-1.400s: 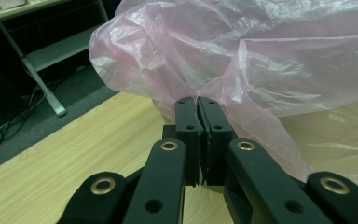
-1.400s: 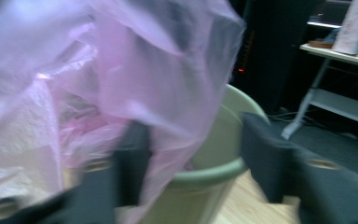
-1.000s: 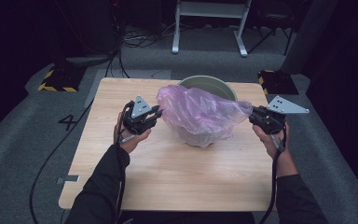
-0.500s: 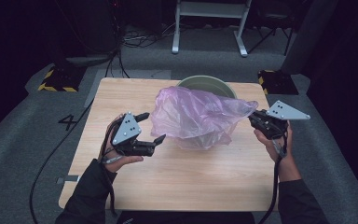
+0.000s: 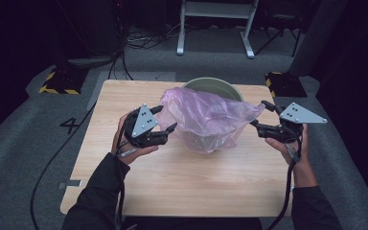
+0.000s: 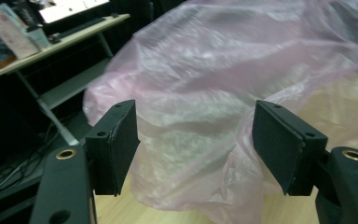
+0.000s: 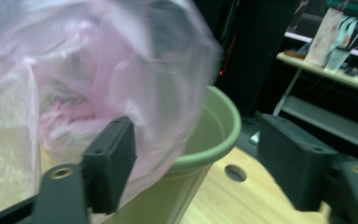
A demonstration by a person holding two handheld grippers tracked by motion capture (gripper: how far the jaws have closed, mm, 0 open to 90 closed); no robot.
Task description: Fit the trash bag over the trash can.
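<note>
Plastic, thin, pink and see-through, makes up the crumpled bag point(image 5: 206, 117) draped over the pale green round bin point(image 5: 215, 87), which stands on the light wooden table point(image 5: 182, 177) toward its far edge. The bag is wrinkled all over and glossy in places; it covers the near side of the bin's mouth and hangs down the near wall, while the far arc of the rim stays bare. One corner of the film stretches out to the right of the bin as a tapering point. In the right gripper view the bag point(image 7: 98, 70) billows over the green rim point(image 7: 214, 140), with folds bunched inside.

Left of the bin, the left gripper point(image 5: 165, 120) is held just beside the bag, its jaws spread wide with nothing between them; in the left gripper view the bag point(image 6: 223, 93) lies just ahead of the open jaws. Right of the bin, the right gripper point(image 5: 261, 115) sits at the stretched corner of the bag, its jaws also spread apart, and whether the film touches one of them cannot be told. A dark cable point(image 5: 52, 158) runs across the grey floor left of the table.
</note>
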